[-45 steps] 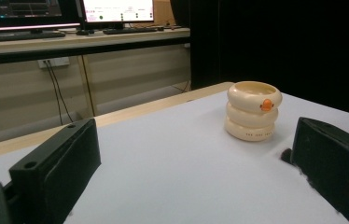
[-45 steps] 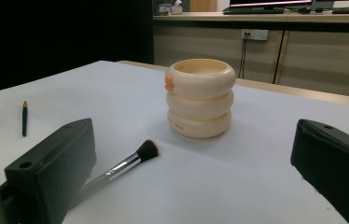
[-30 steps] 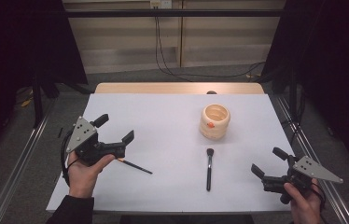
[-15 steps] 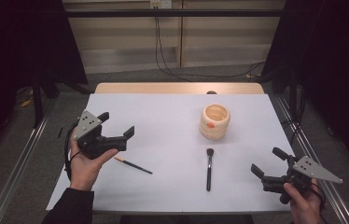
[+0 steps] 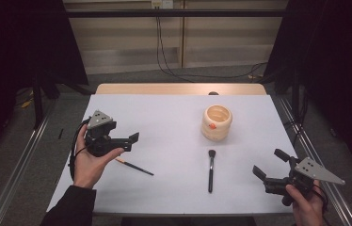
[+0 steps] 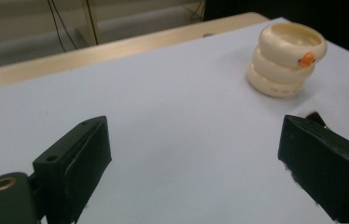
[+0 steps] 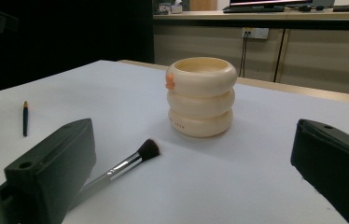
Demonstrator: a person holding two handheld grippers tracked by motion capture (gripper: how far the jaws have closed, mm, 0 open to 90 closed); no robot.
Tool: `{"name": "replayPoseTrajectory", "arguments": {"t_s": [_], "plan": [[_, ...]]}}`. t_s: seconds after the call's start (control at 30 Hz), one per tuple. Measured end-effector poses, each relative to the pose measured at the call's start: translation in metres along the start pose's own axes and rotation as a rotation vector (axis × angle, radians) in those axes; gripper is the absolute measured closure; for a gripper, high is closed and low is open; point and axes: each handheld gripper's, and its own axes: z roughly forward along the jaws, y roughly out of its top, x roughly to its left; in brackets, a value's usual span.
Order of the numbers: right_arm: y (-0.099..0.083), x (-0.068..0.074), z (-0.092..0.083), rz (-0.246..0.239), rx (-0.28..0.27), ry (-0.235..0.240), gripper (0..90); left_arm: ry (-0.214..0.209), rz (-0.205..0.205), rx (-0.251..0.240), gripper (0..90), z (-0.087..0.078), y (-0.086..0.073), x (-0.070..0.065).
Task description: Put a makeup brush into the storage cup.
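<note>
A cream holder made of stacked rings with an orange spot (image 5: 217, 122) stands right of the table's middle. In front of it lies a black makeup brush (image 5: 211, 165), bristles toward the holder. A thin dark pencil with an orange end (image 5: 134, 166) lies at the left. My left gripper (image 5: 131, 142) hovers just above that pencil, open. Its jaws have just been closing a little with nothing between them. Seen from the left gripper (image 6: 196, 140), the holder (image 6: 287, 58) stands far right. My right gripper (image 5: 269, 163) rests open at the near right, facing the holder (image 7: 202, 95) and the brush (image 7: 126, 163).
The white table top (image 5: 164, 117) ends in a wooden strip at the far edge. Metal rails run along the floor on both sides. Cables hang down the back wall. Dark curtains stand to the left and right.
The left hand has carried its gripper a little to the right, toward the table's middle. The right gripper, holder, brush and pencil have stayed where they were.
</note>
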Motion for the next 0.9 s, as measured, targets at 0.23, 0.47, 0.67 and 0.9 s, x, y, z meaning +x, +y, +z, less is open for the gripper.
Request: {"name": "replayPoseTrajectory", "arguments": {"t_s": [0.23, 0.47, 0.67, 0.9], "plan": [[0.000, 0.000, 0.001, -0.001, 0.003, -0.004, 0.0, 0.032, -0.036, 0.193, 11.5, 0.012, -0.002, 0.003], [0.000, 0.001, 0.001, 0.003, 0.008, -0.001, 0.0, 0.038, -0.107, 0.362, 10.7, 0.028, -0.005, 0.006], [-0.001, 0.000, 0.001, 0.000, 0.015, 0.008, 0.0, 0.051, -0.109, 0.457, 9.1, 0.037, -0.008, 0.008], [-0.001, 0.000, 0.001, 0.001, 0.018, 0.009, 0.0, 0.019, -0.186, 0.602, 4.2, 0.049, -0.011, 0.012]]}}
